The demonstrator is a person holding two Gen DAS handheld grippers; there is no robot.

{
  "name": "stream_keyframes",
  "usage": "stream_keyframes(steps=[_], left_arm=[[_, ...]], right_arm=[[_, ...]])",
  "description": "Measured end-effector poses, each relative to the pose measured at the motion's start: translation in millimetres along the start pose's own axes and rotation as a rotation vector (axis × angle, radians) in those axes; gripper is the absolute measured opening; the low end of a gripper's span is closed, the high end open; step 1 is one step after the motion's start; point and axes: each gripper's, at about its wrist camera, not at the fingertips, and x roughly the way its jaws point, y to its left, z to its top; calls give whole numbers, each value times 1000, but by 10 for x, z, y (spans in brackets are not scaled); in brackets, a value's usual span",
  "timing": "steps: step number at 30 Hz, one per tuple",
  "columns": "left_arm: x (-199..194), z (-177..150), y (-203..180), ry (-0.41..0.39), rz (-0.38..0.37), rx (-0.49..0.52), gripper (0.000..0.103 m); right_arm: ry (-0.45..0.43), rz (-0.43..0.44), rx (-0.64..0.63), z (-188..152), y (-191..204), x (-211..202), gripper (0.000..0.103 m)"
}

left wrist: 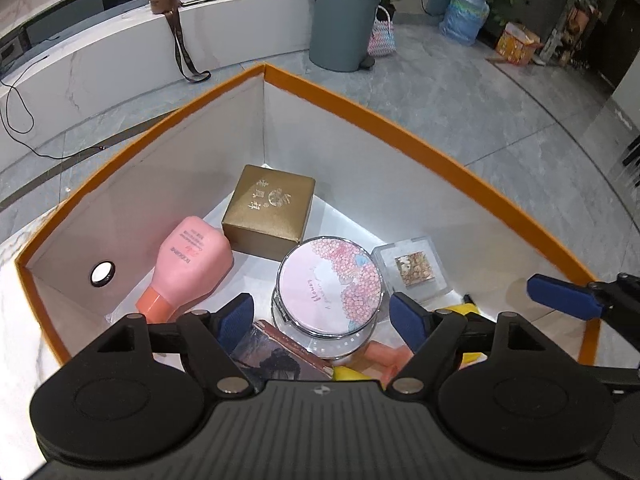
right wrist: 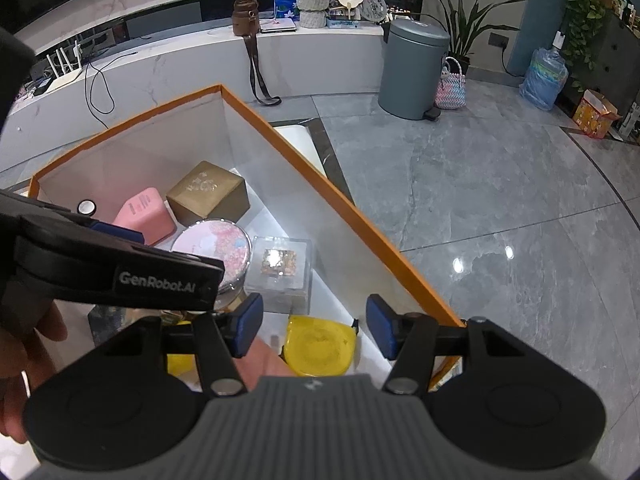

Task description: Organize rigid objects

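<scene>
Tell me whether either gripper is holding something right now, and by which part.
Nothing is held. The left gripper and right gripper both hang open above the orange box, with nothing between their fingers.

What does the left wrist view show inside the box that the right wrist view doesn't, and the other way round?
Left wrist only: the pink bottle's orange cap end, and a dark booklet under the left gripper.

Right wrist only: the yellow case whole, between the open jaws of the right gripper; the left view catches only yellow slivers.

Both: the orange box, gold box, floral tin, clear case, and both grippers open and empty.
</scene>
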Motion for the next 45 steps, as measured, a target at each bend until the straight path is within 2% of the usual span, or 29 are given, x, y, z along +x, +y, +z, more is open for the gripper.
stream_keyframes(steps=[13,27,33,43,45], left_arm=[[-486,-83,-24,-102,-5,-20,90],[-1009,-219,53,-172,-7,-41,90],[-1209,-406,37,-225,-23,-37,91],[-1359,-809,62,-268,-52,-59,91],[-1374,-905,72,-279,-39,-63,91]], right_arm=[[-38,-4,32,52,26,-204,58],[-97,21,59,32,54,-612,58],[-127,25,77,-65,12,-829,59],[-139,35,27,-338,183,-1076,60],[-141,36,20,-384,220,-1125,61]])
